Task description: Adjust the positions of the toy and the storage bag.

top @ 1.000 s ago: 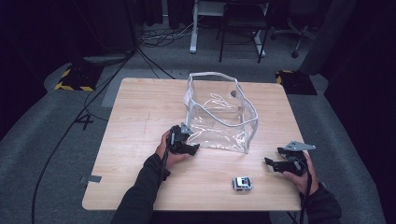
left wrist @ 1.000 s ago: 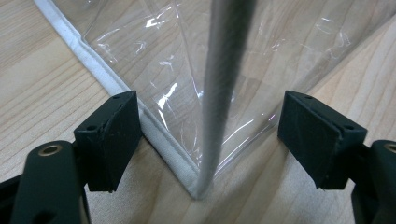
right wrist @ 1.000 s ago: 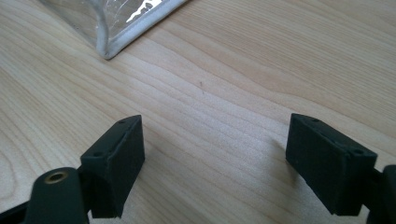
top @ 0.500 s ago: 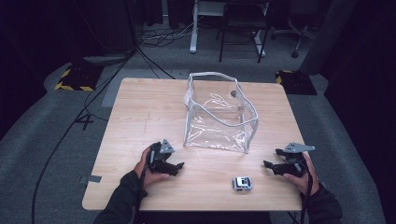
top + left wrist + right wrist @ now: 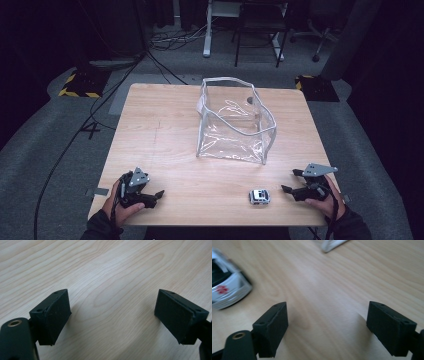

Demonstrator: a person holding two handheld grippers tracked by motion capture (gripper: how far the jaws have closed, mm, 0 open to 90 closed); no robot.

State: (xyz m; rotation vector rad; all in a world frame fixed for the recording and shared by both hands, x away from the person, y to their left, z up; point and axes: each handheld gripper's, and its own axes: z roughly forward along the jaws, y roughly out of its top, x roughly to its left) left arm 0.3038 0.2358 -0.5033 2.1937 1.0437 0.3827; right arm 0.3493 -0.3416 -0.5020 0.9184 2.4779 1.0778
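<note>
The left gripper (image 5: 159, 193) sits at the lower left of the high view, its fingers (image 5: 53, 315) apart over bare wooden surface (image 5: 165, 130). They have just been opening, with nothing between them. The right gripper (image 5: 286, 189) at the lower right also has its fingers (image 5: 273, 325) apart, just opened, holding nothing. The toy ambulance car (image 5: 259, 196) stands just beside it, below the clear plastic bag (image 5: 235, 122).

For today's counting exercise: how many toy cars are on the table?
1: the toy car sits near the table's front edge, beside the right gripper.
</note>
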